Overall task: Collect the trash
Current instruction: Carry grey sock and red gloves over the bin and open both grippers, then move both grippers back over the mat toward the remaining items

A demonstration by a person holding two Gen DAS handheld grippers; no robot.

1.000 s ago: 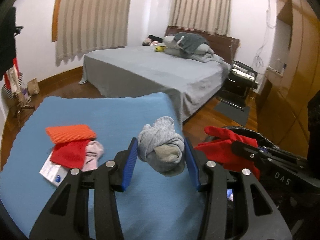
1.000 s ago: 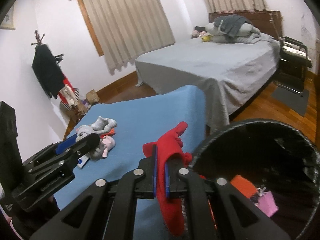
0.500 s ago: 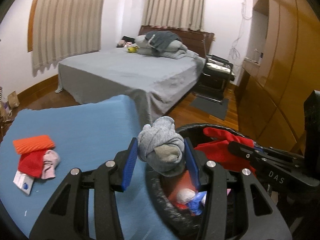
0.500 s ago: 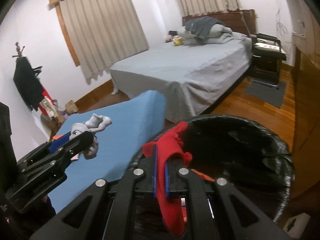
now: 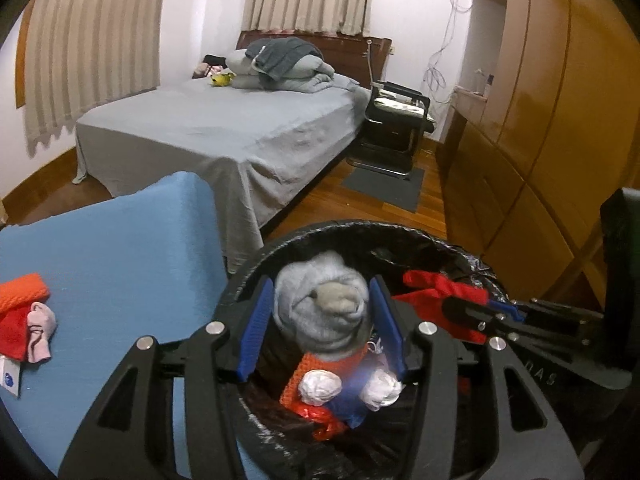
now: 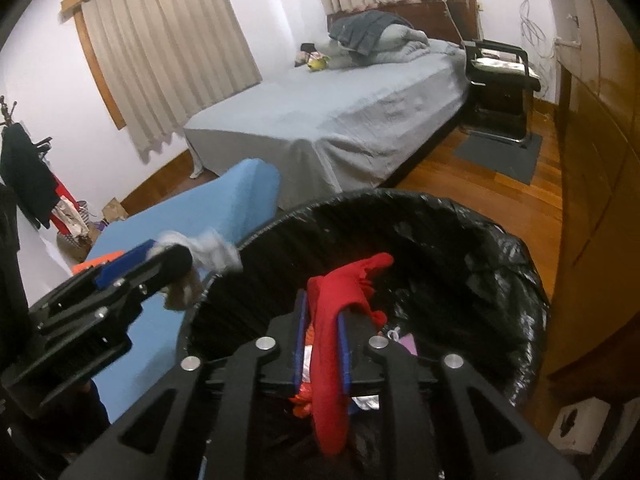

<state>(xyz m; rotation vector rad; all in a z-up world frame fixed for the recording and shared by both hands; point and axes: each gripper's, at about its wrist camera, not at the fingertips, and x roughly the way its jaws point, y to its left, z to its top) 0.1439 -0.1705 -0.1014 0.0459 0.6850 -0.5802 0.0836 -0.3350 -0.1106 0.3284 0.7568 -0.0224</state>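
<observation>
The left hand-held gripper (image 5: 322, 322) is hanging over the black-lined trash bin (image 5: 472, 252) with a balled grey sock (image 5: 322, 312) between its blue pads; its jaws are opening, and a gap is showing beside each pad, so the sock is sitting loosely between them above the bin's mouth. The right hand-held gripper (image 6: 323, 344) is also poised over the bin (image 6: 500, 248), its jaws opening around a red cloth (image 6: 332, 312) that is draping down between them; the pads are looking just clear of the fabric.

Inside the bin, an orange knitted piece (image 5: 308, 368), two white crumpled balls (image 5: 320, 386) and some blue and red scraps are lying at the bottom.

The desk (image 5: 120, 260), covered in blue cloth, is standing just beside the bin on its left. At its left edge an orange sponge-like piece (image 5: 22, 290), a red cloth (image 5: 12, 330) and a small pink item (image 5: 40, 328) are lying touching one another.

Beyond it a bed (image 5: 224, 132) with a grey sheet is carrying a pile of grey bedding (image 5: 280, 66) and a small yellow toy (image 5: 220, 79) near its headboard. Striped curtains (image 5: 92, 40) are covering the windows, a black chair (image 5: 396, 120) is standing beside the bed on the wooden floor (image 5: 360, 208), and wooden wardrobes (image 5: 560, 120) are lining the right wall. A coat rack (image 6: 24, 168) with dark clothing is standing by the left wall.
</observation>
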